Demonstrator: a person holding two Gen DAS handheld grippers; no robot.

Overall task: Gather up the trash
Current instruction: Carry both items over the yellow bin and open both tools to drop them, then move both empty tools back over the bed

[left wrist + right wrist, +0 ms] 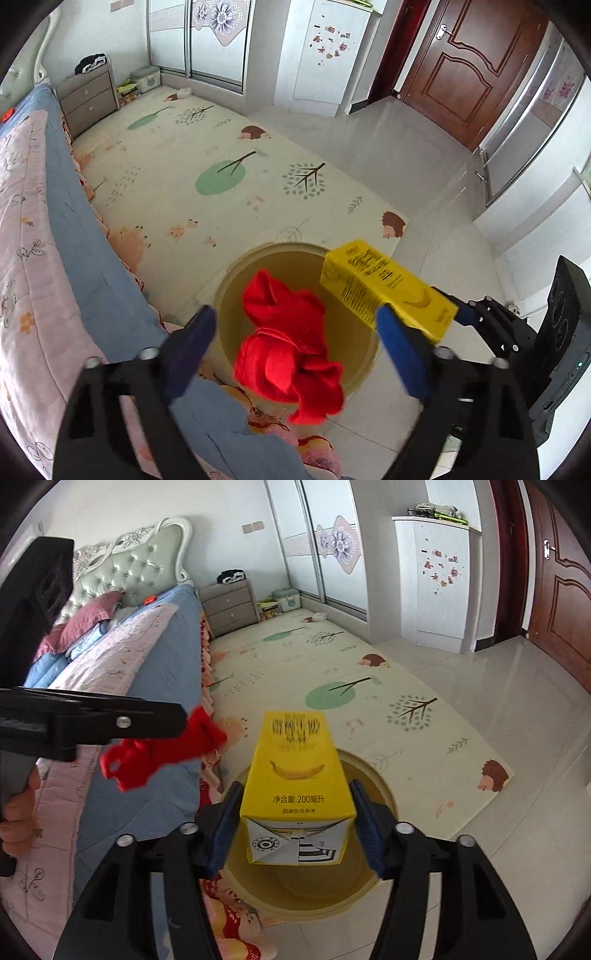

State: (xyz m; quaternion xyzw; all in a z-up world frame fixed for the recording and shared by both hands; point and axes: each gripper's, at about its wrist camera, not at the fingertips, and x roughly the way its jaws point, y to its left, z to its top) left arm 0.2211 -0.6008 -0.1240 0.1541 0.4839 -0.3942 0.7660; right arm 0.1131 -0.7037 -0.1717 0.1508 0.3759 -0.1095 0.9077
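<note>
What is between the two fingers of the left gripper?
In the left wrist view, the red cloth shows between the left gripper fingers, untouched by either pad, above the yellow bin.

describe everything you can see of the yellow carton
The yellow carton is a small rectangular drink box of printed paperboard, with a banana picture, dark text and a folded white end flap facing the camera. It sits lengthwise between the right gripper's blue pads, tilted over the yellow bin. The pads look slightly parted from its sides; contact is unclear.
</note>
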